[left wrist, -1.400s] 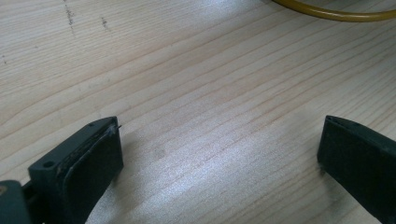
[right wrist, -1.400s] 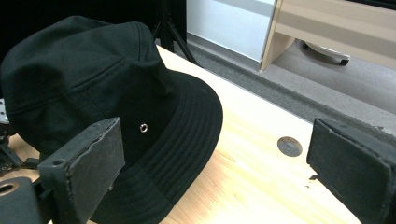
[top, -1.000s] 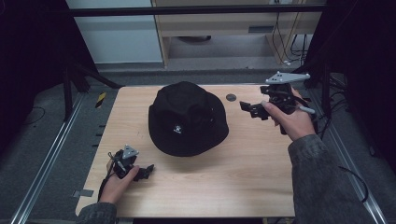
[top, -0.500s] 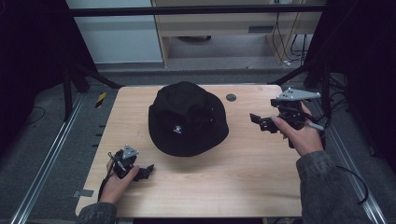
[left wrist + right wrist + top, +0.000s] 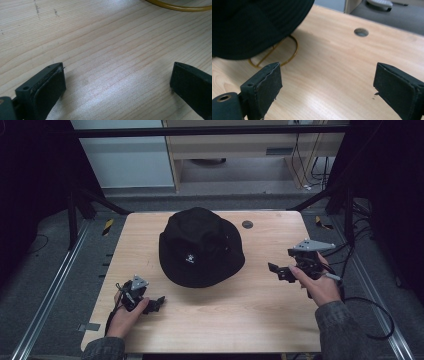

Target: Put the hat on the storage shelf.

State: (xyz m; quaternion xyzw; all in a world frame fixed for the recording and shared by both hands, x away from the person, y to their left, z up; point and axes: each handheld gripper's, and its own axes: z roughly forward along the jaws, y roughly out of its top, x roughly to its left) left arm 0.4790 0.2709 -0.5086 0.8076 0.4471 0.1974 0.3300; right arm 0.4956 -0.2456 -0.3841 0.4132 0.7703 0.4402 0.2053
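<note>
**Hat sat between two empty grippers**

A black hat (image 5: 201,247) rested on a gold wire stand (image 5: 277,53) on the table (image 5: 250,310). The left gripper (image 5: 159,303) lay wide open, holding nothing, below-left of it. The right gripper (image 5: 276,270) hovered beside it, jaws spread and empty.

Both forearms wear grey-green sleeves (image 5: 336,322). Each black gripper carries a grey three-cornered plate (image 5: 313,245) on top. A black cable (image 5: 372,307) loops from the right gripper (image 5: 278,271).
</note>
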